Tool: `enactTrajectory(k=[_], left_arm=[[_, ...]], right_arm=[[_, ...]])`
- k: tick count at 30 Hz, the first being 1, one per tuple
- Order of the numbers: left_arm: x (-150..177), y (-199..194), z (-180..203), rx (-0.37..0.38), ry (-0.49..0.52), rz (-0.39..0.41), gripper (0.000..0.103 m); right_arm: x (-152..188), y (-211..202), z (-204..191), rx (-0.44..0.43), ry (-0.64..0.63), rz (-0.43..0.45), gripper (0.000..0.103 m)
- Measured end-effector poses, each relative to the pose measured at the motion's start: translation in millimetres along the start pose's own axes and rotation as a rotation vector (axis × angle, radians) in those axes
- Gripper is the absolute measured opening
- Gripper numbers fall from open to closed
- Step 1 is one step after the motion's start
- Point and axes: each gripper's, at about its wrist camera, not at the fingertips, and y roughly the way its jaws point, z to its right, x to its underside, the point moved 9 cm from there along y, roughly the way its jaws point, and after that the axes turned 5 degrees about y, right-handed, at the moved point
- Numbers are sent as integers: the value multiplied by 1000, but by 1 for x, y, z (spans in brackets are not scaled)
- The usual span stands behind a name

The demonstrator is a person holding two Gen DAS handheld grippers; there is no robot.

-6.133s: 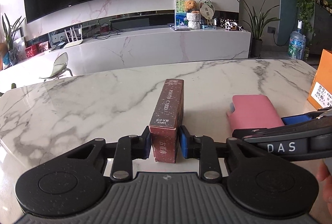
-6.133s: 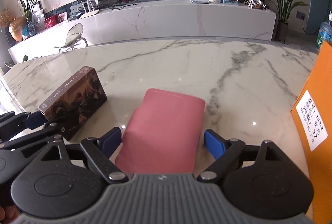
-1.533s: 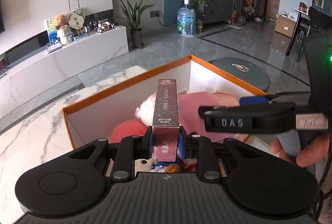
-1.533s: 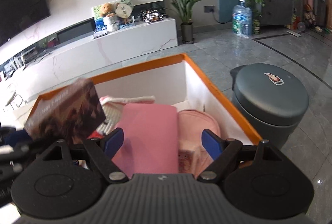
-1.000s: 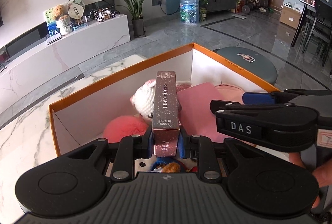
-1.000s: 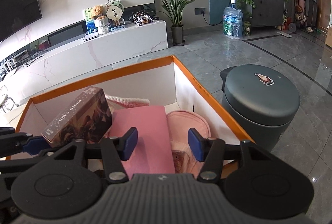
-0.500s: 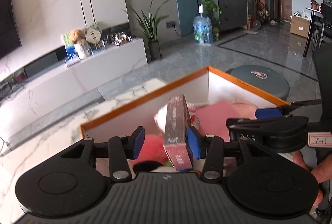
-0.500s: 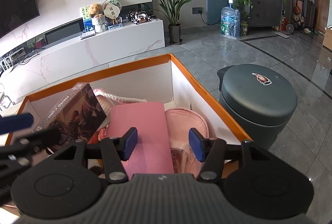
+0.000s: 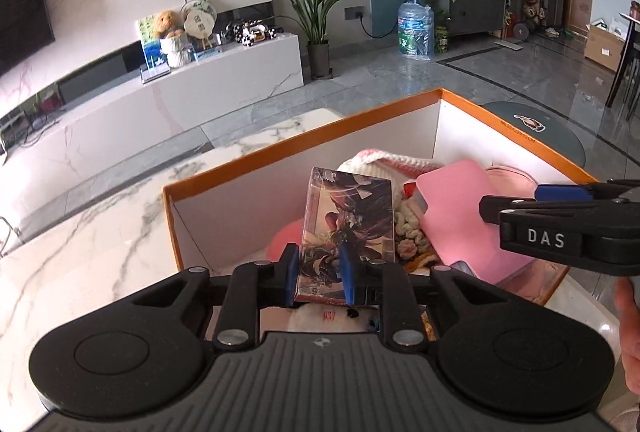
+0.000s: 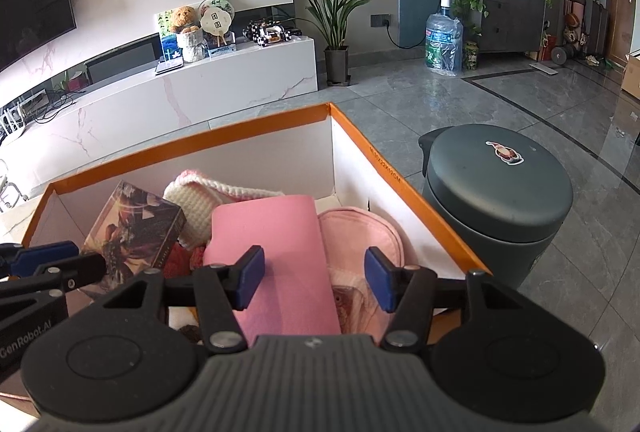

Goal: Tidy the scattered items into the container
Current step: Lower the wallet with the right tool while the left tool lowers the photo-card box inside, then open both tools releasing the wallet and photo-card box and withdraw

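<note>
The orange-rimmed box stands on the marble table and holds soft toys and a pink pouch. The dark photo-card box lies flat inside it, picture face up; it also shows in the right wrist view. My left gripper hovers open above its near end, pads apart, not gripping. The pink case lies in the orange-rimmed box below my open right gripper, which hovers over it. The pink case also shows in the left wrist view.
A grey round bin stands on the floor right of the box. The marble table stretches to the left. A white knitted toy and a pale pink pouch fill the box's back and right.
My left gripper has let go of the photo-card box, which has tipped from standing on edge to lying flat in the box. My right gripper stays open over the pink case.
</note>
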Motion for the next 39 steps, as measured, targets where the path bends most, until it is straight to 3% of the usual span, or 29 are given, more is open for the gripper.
enactTrajectory(k=[7, 13, 16, 18, 20, 25, 28, 39], left_arm=[[6, 1, -7, 14, -28, -14, 24], [10, -12, -13, -19, -58, 0, 27], [10, -23, -17, -28, -72, 16, 36], [10, -33, -19, -37, -78, 31, 50], [10, -43, -21, -41, -81, 44, 56], [8, -68, -25, -56, -87, 76, 58], [6, -86, -29, -63, -94, 102, 65], [1, -140, -30, -56, -108, 198, 73]], right_arm=[[1, 1, -3, 2, -9, 2, 65], [0, -1, -3, -5, 15, 15, 65], [-6, -8, 0, -16, 66, 52, 63], [-9, -14, 1, -14, 86, 84, 63], [-10, -20, 0, -12, 98, 105, 63], [-12, -38, -8, -13, 105, 155, 64], [-12, -54, -11, -6, 105, 190, 68], [-1, -131, -22, -8, 130, 263, 75]])
